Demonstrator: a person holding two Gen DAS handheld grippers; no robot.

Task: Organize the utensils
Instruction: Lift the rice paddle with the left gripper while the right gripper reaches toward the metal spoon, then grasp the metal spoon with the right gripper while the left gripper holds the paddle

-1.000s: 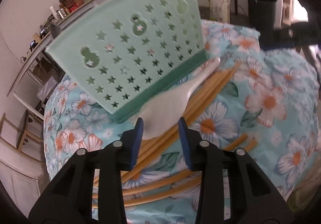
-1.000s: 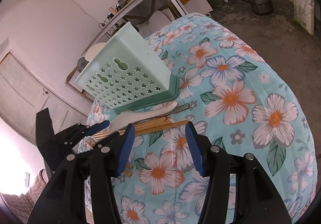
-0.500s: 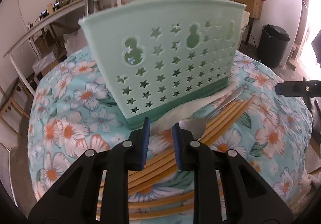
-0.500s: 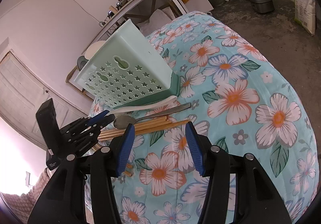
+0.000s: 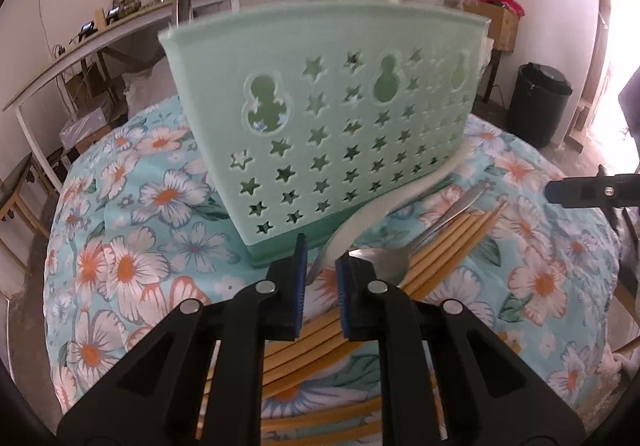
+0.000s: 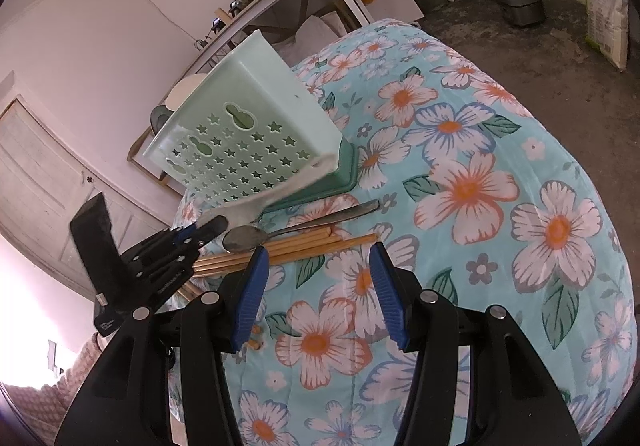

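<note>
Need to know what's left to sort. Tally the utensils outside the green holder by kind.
Spoons: 2, the white spoon in the left gripper and the metal spoon on the cloth
Chopsticks: about 7; they overlap, so the exact count is unclear
Total: about 9

The white spoon [image 5: 384, 206] was motion-blurred, its handle end hidden behind the basket [image 5: 332, 118] at two o'clock. The chopsticks [image 5: 320, 338] ran under the left gripper [image 5: 322, 282] at six o'clock.
</note>
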